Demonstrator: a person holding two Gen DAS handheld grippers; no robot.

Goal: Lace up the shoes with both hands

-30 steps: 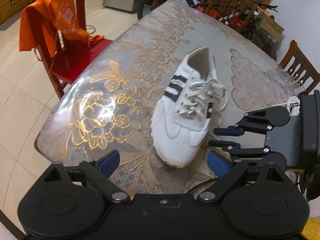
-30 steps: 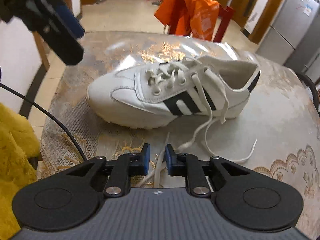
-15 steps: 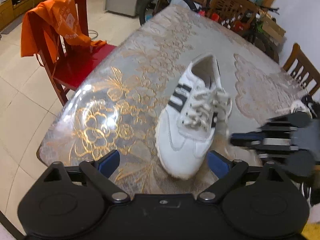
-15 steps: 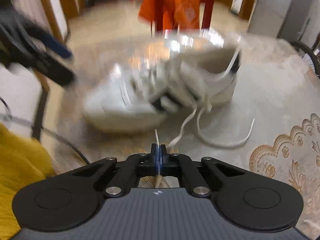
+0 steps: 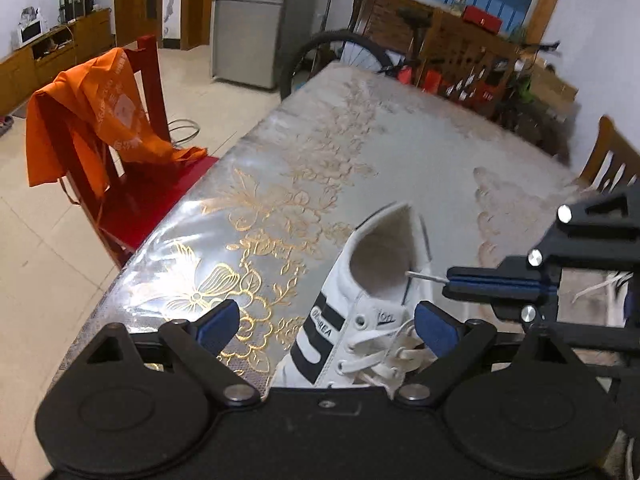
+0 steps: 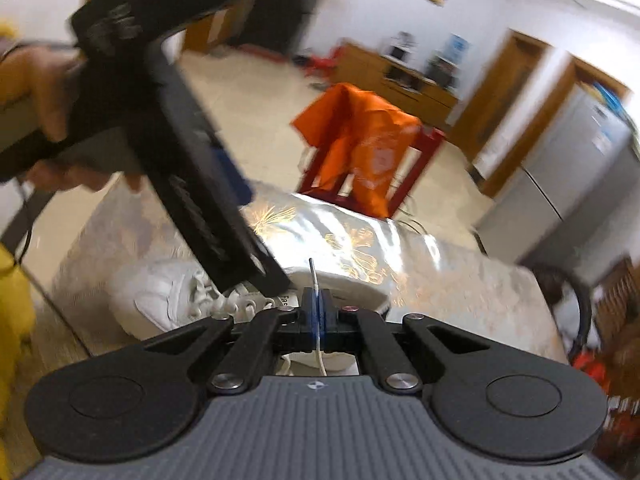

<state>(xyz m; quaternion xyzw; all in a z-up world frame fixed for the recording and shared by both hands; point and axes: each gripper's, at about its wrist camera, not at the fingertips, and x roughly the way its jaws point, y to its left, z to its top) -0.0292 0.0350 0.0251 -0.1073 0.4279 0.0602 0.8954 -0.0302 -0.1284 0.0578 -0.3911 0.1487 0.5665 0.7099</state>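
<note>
The right gripper (image 6: pixel 316 312) was clamped shut on a white lace (image 6: pixel 320 354), its tip projecting just past the pads above the shoe's opening. The left gripper (image 5: pixel 326 322) stood wide, holding nothing, its blue pads (image 5: pixel 218 320) either side of the shoe's (image 5: pixel 360 304) laced upper. The white shoe with dark stripes lay on the table (image 5: pixel 360 152), near its front edge, heel pointing toward the far end. A red chair (image 5: pixel 144 92) draped with orange cloth (image 5: pixel 96 112) stood beside the table's left edge.

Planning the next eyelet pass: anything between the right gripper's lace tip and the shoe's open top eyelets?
Nothing visible. The right gripper pinches the lace tip just above the shoe collar; the open left gripper straddles it nearer the camera.
</note>
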